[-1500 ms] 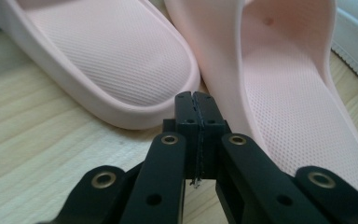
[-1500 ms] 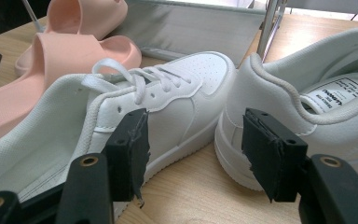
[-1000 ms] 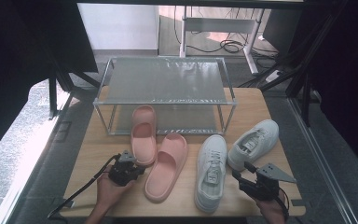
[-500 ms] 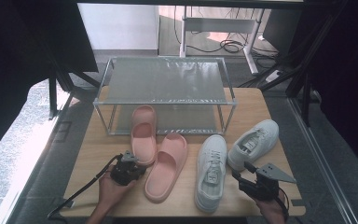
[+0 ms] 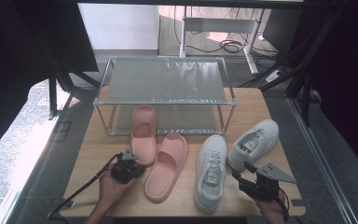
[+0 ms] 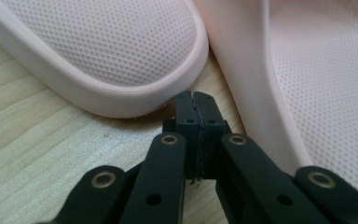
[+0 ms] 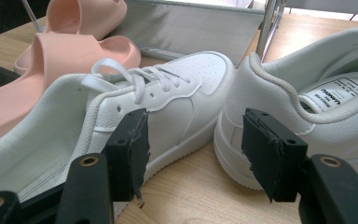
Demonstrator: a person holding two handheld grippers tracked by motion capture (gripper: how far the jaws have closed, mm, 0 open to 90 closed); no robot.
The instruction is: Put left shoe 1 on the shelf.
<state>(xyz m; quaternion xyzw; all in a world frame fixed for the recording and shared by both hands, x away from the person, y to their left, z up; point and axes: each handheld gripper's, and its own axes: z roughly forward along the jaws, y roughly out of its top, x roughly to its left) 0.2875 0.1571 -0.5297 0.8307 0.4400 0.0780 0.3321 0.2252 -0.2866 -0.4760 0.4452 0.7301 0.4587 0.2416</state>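
Nothing has shifted since the earlier frame. The left tongs (image 6: 196,100), pressed together and empty, sit at the heel of the rear slipper (image 5: 143,133) beside the rack (image 5: 165,81). The right tongs (image 7: 193,144), spread and holding nothing, rest low on the desk (image 5: 98,154), aimed between the two sneakers (image 5: 212,170).

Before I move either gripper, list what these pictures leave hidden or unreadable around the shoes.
- Heel of the far pink slipper: high view, covered by the left gripper.
- Near pink slipper: left gripper view, toe and heel cut off by the frame edges.
- Insole label in the right white sneaker: right gripper view, print too small to read.
- Lower rack shelf: high view, dimmed by the frosted top panel.
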